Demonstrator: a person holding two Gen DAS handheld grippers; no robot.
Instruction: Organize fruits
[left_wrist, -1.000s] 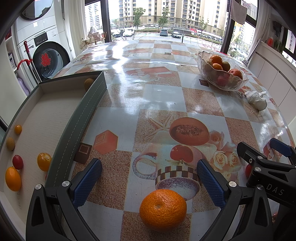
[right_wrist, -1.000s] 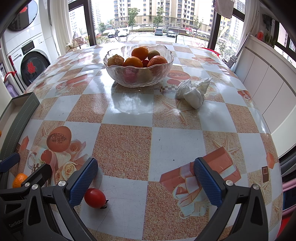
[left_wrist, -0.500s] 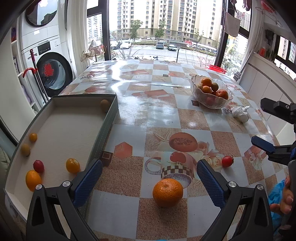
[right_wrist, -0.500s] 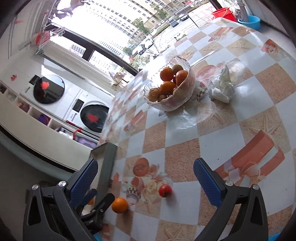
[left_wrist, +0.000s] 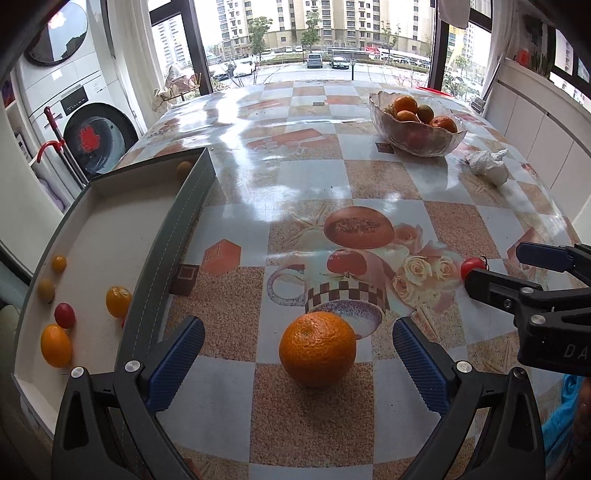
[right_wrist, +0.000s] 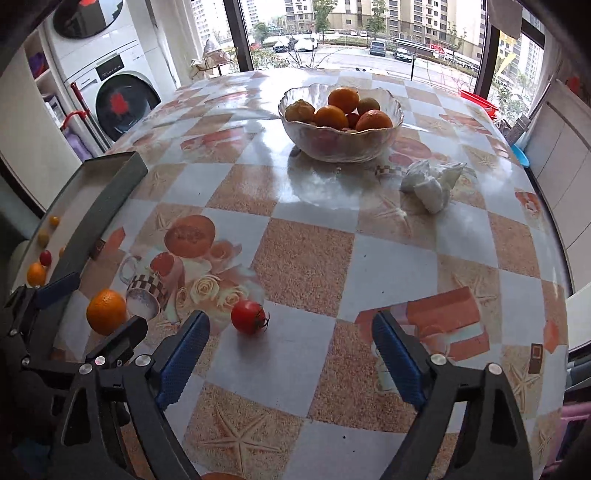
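My left claw (left_wrist: 297, 354) stands with its jaws apart, and the orange (left_wrist: 317, 349) sits on the worktop (left_wrist: 280, 192) between the two blue pads, nearer the right one, touching neither. My right claw (right_wrist: 290, 356) is also apart and clamped on nothing; its jaws have just been closing in, and the cherry tomato (right_wrist: 248, 316) lies just past the left pad tip at about 11 o'clock, slightly inside the gap's line, not touched. In the left wrist view the same tomato shows at 3 o'clock, half hidden behind the right claw's near finger. The grey tray (left_wrist: 173, 254) runs along the worktop's left side at 9 to 10 o'clock, its long wall just beside my left pad, with several small orange, yellow and red fruits lying loose near its near end and one at the far corner. The glass bowl (right_wrist: 341, 144) of fruit stands well away at 12 o'clock from the right claw, with a crumpled white bag (right_wrist: 430, 182) beside it at 1 o'clock. Between the claws and the bowl the checked cloth lies bare; the worktop's right edge curves away at 3 o'clock. Against half a second ago, the orange and tomato rest on the same printed patches, while both views now look down more closely on them.
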